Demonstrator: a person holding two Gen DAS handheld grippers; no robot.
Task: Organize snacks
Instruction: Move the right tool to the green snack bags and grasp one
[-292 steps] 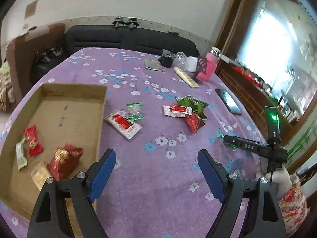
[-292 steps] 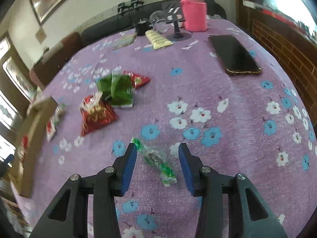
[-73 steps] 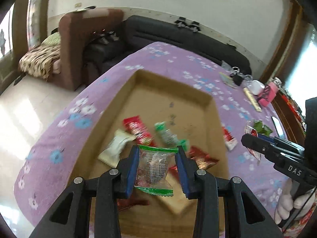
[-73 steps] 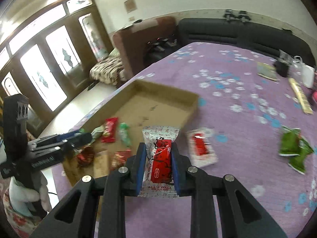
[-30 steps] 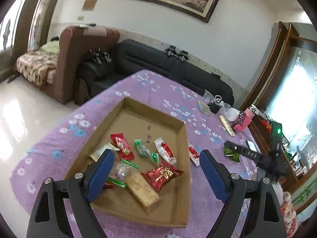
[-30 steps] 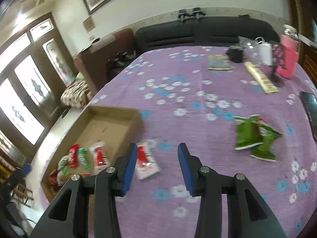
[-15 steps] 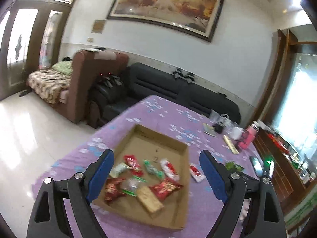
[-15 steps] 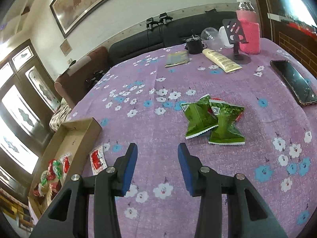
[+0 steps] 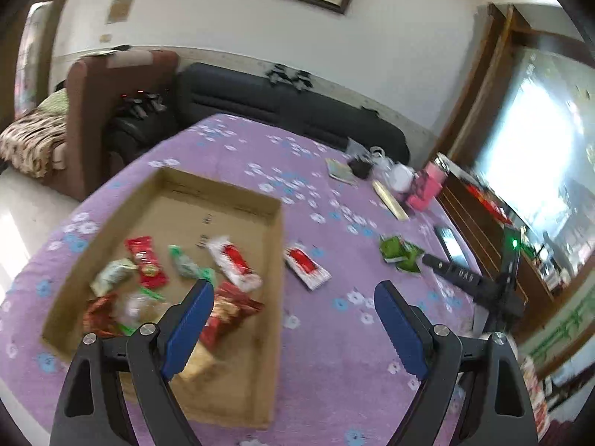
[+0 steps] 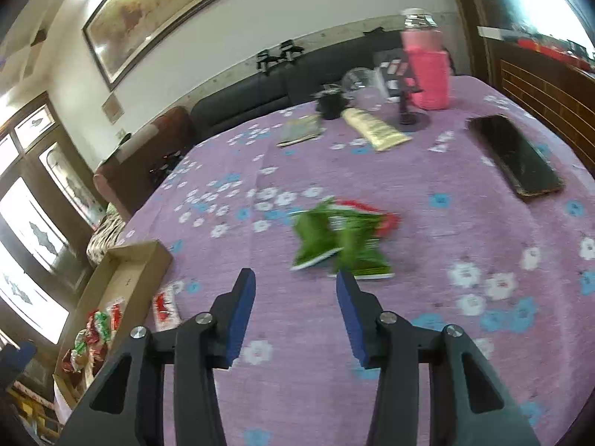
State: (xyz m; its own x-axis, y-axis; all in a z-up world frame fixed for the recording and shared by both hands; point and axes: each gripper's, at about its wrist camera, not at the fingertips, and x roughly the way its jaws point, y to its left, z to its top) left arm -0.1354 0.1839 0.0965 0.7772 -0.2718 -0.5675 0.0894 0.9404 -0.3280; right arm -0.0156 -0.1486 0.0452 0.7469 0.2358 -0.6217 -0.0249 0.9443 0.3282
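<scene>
In the left wrist view, the left gripper (image 9: 293,306) is hovering with its jaws spread wide and nothing between them, low in the frame over the right wall of the cardboard box (image 9: 277,260). Red, green and pale snack packets (image 9: 148,256) are lying jumbled in the lower left part of the box. A red-and-white packet (image 9: 306,267) is lying on the purple flowered tablecloth (image 9: 334,342) just right of the box. In the right wrist view, the right gripper (image 10: 295,284) is opening, empty, at lower centre, just below the green snack packets (image 10: 334,239) lying at mid-frame. A black phone (image 10: 515,158) is lying at upper right.
</scene>
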